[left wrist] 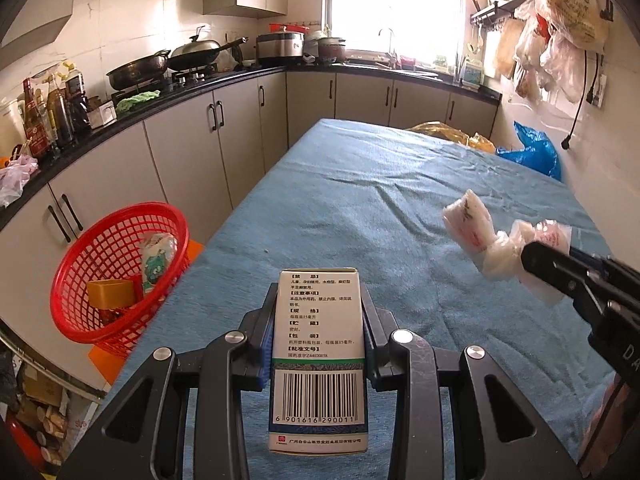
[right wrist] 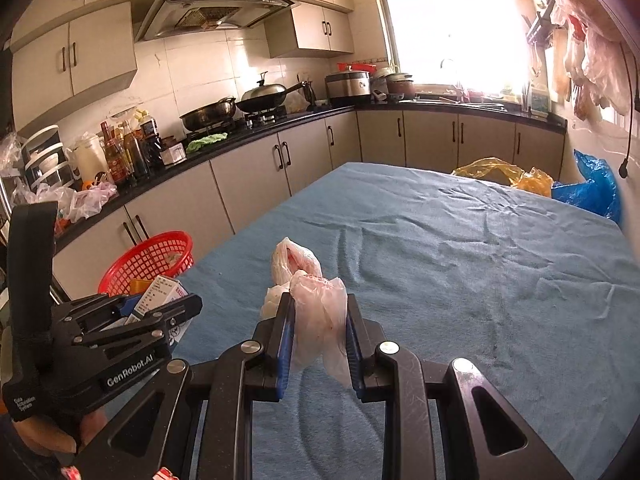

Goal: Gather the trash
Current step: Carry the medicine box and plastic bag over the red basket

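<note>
Daylight floods in through the window (left wrist: 396,4) at the far end, blown out to white glare in both views. The tabletop (left wrist: 360,208) is evenly lit, with soft shadows in the cloth's wrinkles. Fisheye bending curves the cabinets (right wrist: 248,176), and the corners go dark. The focus is sharp overall.

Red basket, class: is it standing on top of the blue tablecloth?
No, the red basket stands beside the table on an orange stool, below the blue tablecloth's edge.

Red latticed basket (left wrist: 120,272), blue cloth (left wrist: 380,208), white barcoded box (left wrist: 318,360).
</note>
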A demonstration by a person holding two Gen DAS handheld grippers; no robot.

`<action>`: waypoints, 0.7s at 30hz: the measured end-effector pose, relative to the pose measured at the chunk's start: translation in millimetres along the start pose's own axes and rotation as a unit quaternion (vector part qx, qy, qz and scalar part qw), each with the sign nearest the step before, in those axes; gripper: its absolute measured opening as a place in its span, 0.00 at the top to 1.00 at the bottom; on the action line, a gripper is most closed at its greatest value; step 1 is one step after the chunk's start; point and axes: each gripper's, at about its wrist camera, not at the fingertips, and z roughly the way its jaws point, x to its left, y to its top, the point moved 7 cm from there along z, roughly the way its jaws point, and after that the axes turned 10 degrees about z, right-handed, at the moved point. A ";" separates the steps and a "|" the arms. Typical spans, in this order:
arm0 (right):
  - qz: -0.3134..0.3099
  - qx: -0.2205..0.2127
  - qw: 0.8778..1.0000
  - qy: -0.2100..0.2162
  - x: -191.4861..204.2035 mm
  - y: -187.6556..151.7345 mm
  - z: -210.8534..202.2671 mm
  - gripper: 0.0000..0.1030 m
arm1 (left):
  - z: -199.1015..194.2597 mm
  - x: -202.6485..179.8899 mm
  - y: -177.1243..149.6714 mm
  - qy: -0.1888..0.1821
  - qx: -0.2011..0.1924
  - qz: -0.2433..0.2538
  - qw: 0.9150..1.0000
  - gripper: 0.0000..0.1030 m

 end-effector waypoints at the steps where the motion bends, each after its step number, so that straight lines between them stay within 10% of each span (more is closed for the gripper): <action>1: 0.001 0.000 1.000 0.001 2.5 -0.7 -0.6 0.76 | -1.8 1.8 0.4 0.001 -0.002 -0.002 1.000 0.68; 21: 0.013 0.025 0.996 0.087 98.2 27.6 19.0 0.76 | -47.2 129.2 18.6 0.046 -0.050 -0.102 0.992 0.68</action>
